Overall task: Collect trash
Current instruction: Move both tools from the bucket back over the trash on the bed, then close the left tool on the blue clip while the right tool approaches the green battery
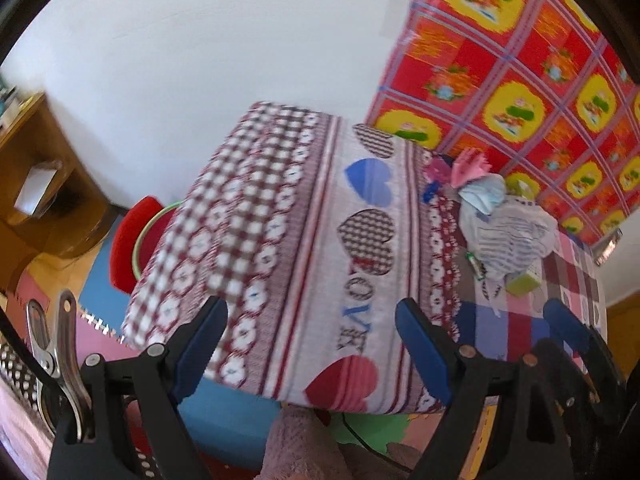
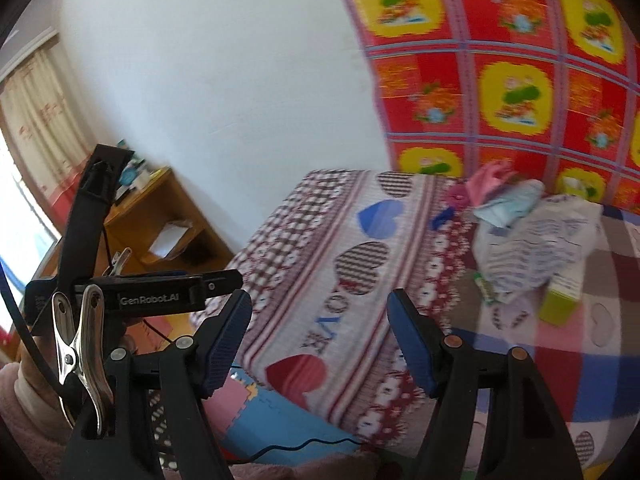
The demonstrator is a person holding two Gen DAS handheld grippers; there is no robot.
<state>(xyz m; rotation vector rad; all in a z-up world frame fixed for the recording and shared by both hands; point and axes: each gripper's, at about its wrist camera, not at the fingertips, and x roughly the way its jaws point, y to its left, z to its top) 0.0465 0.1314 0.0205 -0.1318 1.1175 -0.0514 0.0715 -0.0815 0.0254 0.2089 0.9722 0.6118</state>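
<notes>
Left wrist view: the left gripper point(image 1: 312, 344) has its jaws spread wide with nothing in them. Straight ahead between the fingers is a table point(image 1: 256, 200) under a heart-print cloth that reads "LOVE" point(image 1: 354, 312). The trash pile point(image 1: 500, 224), crumpled printed paper and pink and blue scraps, sits beyond the right finger, up and to the right. A green box point(image 1: 522, 282) touches its near side. The table's near edge runs just past the fingertips, with open cloth between jaws and pile. Only this view shows a red chair point(image 1: 128, 240) off the left finger.

Right wrist view: the right gripper point(image 2: 320, 336) is released too, jaws wide, empty. The trash is again up-right of the right finger. Only here, a black device marked "GenRobot.AI" point(image 2: 150, 299) sits by the left finger, with a wooden shelf point(image 2: 168, 216) behind.
</notes>
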